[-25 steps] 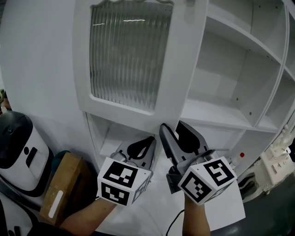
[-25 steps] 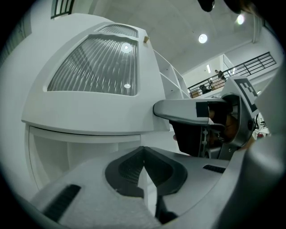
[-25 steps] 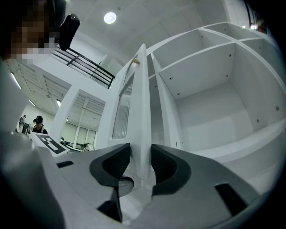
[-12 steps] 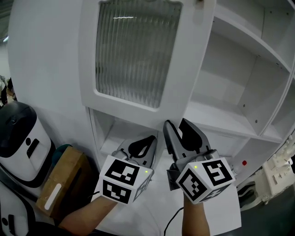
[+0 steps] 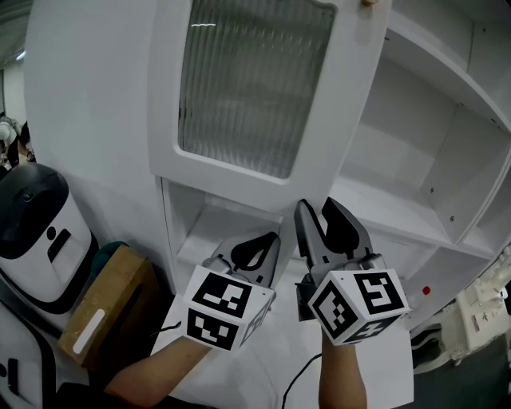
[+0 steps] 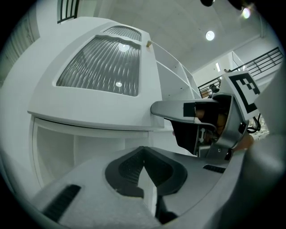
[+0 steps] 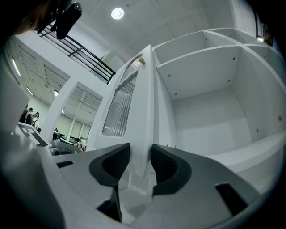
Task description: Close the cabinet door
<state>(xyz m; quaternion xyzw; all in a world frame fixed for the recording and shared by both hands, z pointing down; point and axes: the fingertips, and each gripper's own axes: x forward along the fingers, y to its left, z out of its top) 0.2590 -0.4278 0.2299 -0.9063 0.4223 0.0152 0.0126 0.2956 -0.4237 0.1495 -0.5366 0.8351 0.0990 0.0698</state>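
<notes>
Currently cabinet door [image 5: 239, 188] stands open, upper centre of head view, free edge toward your right gripper [image 5: 323, 209]. Expect stiff panel with light swing on hinges. Ribbed glass pane [image 5: 247, 88] looks fragile, so push on painted frame near lower free corner, not on glass. Your right claw is spread, door edge between pads, contact unclear. Your left gripper [image 5: 254, 248] is pressed together, empty, lower centre. Versus a second ago: door sits further right in frame, knob [image 5: 369, 2] now shows at top edge, both grippers slightly rightward.
</notes>
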